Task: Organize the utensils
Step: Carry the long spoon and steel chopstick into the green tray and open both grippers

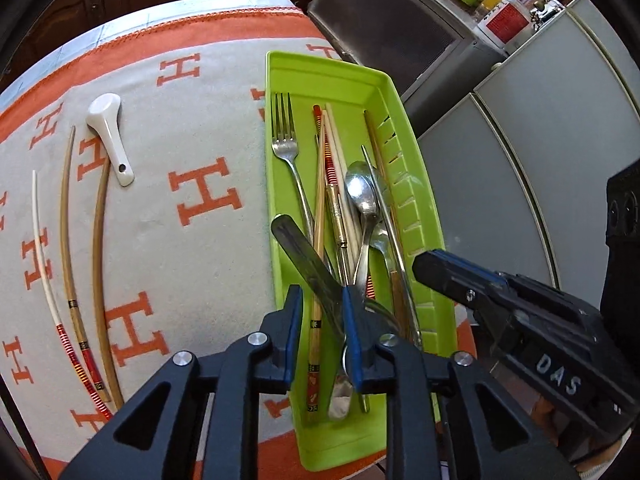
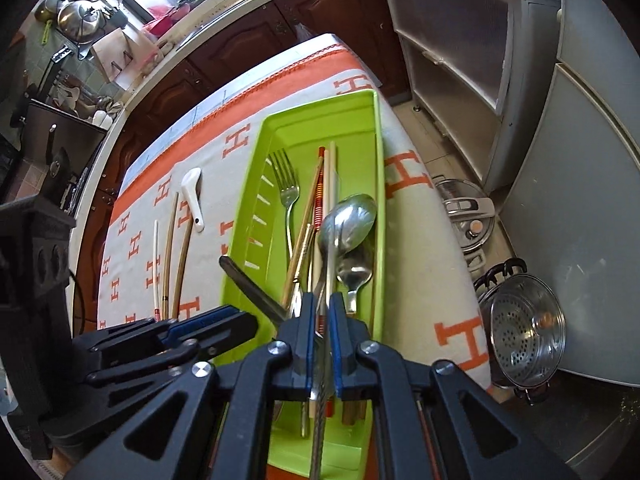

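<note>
I hold both grippers over the near end of the green tray, which lies on the orange-lettered cloth. My right gripper is clenched on the long handle of a metal spoon, whose bowl reaches forward above the other cutlery in the tray. My left gripper is a little open, and the butter knife lies slanted between its fingers (I cannot tell if the pads press it). I judge this is the placing step. Next I must lower the spoon and let it go, then fetch the white ceramic spoon and the chopsticks far to my left.
</note>
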Available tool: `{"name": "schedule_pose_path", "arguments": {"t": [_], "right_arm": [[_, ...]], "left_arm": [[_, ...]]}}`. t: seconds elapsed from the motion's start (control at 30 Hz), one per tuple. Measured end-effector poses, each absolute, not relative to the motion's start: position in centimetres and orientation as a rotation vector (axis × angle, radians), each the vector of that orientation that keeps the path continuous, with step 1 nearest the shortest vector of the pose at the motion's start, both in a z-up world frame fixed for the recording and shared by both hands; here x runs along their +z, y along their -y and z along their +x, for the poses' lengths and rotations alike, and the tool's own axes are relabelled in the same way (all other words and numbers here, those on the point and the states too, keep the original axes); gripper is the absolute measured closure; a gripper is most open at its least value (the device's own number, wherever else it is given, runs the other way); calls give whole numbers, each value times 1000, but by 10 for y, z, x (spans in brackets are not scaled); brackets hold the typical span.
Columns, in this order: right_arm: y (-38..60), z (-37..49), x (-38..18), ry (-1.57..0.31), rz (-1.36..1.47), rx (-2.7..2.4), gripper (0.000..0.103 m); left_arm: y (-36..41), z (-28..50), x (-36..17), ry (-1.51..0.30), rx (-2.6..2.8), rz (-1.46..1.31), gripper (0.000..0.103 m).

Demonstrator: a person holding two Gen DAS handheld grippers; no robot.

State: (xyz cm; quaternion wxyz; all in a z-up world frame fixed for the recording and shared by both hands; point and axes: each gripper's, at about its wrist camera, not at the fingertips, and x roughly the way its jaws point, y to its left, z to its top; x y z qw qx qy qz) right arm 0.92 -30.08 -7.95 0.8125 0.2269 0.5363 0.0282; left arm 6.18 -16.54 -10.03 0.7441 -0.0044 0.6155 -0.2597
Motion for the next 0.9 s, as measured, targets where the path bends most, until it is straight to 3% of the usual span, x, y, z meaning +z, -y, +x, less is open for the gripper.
{"name": "schedule_pose_path", "arguments": {"t": [0.4,0.9], "right_arm": [[304,7,-84,-1150,494,47,96],[306,13,-75,-1112,514,54,96]], "left_arm": [[193,74,-115,-1317,-586,61,82],[172,70,-87,-1306,-605,43,68]]}}
